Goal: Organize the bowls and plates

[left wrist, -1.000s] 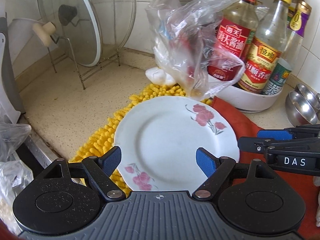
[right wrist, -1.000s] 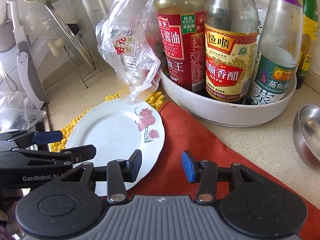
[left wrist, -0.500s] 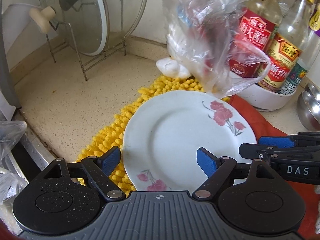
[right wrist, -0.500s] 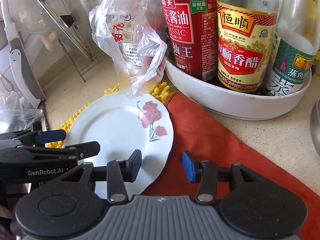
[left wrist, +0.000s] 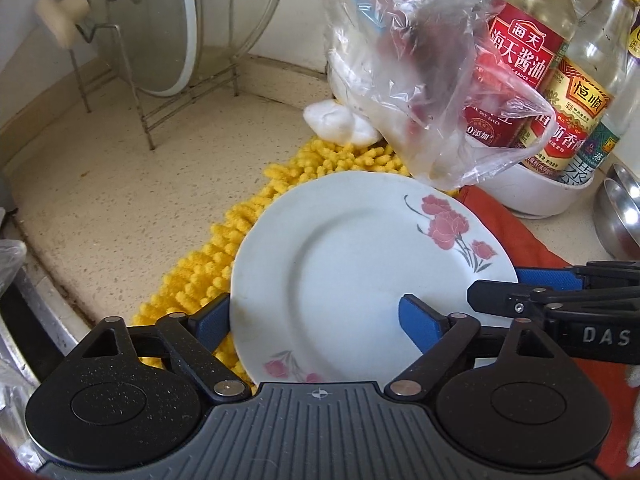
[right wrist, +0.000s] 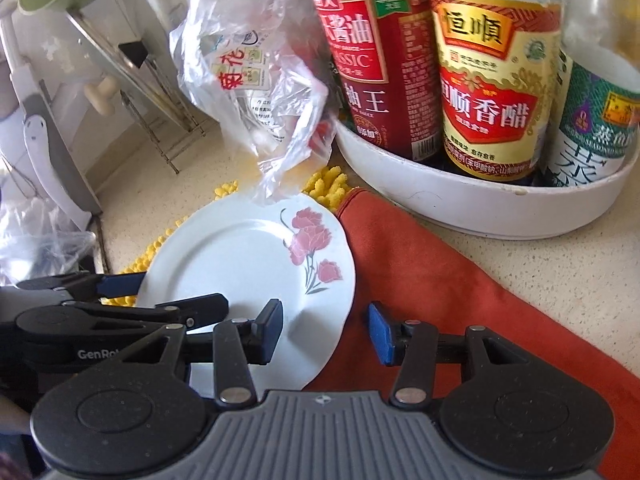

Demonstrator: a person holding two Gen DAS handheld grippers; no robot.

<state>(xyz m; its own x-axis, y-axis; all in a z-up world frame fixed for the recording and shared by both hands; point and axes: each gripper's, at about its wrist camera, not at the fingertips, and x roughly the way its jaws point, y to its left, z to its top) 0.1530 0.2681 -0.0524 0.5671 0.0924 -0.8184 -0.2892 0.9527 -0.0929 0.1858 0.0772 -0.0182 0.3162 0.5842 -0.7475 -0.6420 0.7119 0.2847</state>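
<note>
Here, your white round tray (right wrist: 500, 216) at the back of the counter (left wrist: 120, 208) holds 3 bottles standing upright: a red-labelled soy sauce bottle (right wrist: 372, 60) reading "CLASSIC", a vinegar bottle (right wrist: 492, 92) with a yellow and red label in Chinese characters, and a third bottle (right wrist: 592, 128) with a green and white label. A crumpled clear plastic bag (left wrist: 420, 68) leans against the tray with a printed packet inside (its writing is too creased to read fully). 2 steel bowls (left wrist: 620, 216) sit nested at the right edge of the left view.

Your left hand-held gripper (left wrist: 316, 320) carries "GenRobot" on its side, and the right hand-held gripper (right wrist: 324, 330) shows "DAS".

The white plate (left wrist: 352, 264) with pink flowers lies flat, partly on the yellow chenille mat (left wrist: 208, 264) and partly on the orange cloth (right wrist: 440, 288). The left hand-held gripper's jaws are opening, set wide astride the plate's near-left rim, 1 blue pad outside the edge and 1 over the plate; neither visibly presses it. The right hand-held gripper's jaws are opening too, narrower, straddling the plate's right rim without clamping it.
</note>
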